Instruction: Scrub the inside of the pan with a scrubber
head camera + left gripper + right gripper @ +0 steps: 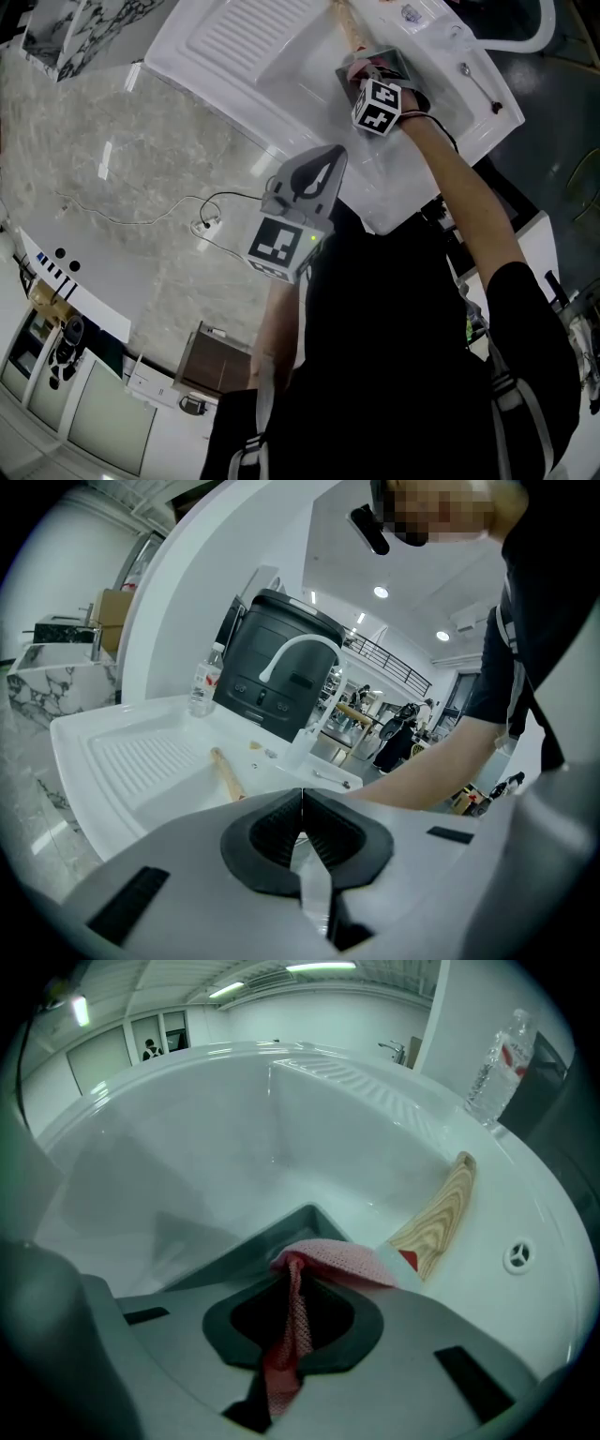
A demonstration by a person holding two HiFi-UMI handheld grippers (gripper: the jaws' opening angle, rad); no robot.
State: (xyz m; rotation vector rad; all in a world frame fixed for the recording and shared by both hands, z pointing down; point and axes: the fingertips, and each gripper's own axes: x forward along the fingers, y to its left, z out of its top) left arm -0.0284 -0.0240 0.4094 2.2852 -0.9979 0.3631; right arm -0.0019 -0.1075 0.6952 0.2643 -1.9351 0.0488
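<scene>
A grey square pan (396, 62) lies in the white sink (309, 56), its wooden handle (352, 28) pointing to the sink's back rim. My right gripper (364, 75) reaches down into the pan and is shut on a pink mesh scrubber (323, 1258). In the right gripper view the scrubber's cloth bulges over the pan's near corner (281, 1237), with the handle (439, 1215) to the right. My left gripper (328, 167) hovers at the sink's front edge, shut with nothing in it (302, 799).
A white faucet (302, 663) and a water bottle (204, 680) stand at the sink's back, with a black appliance (277, 663) behind them. A ribbed drainboard (246, 33) lies left of the basin. A spoon (473, 80) rests on the rim. A cable (187, 211) runs over the marble floor.
</scene>
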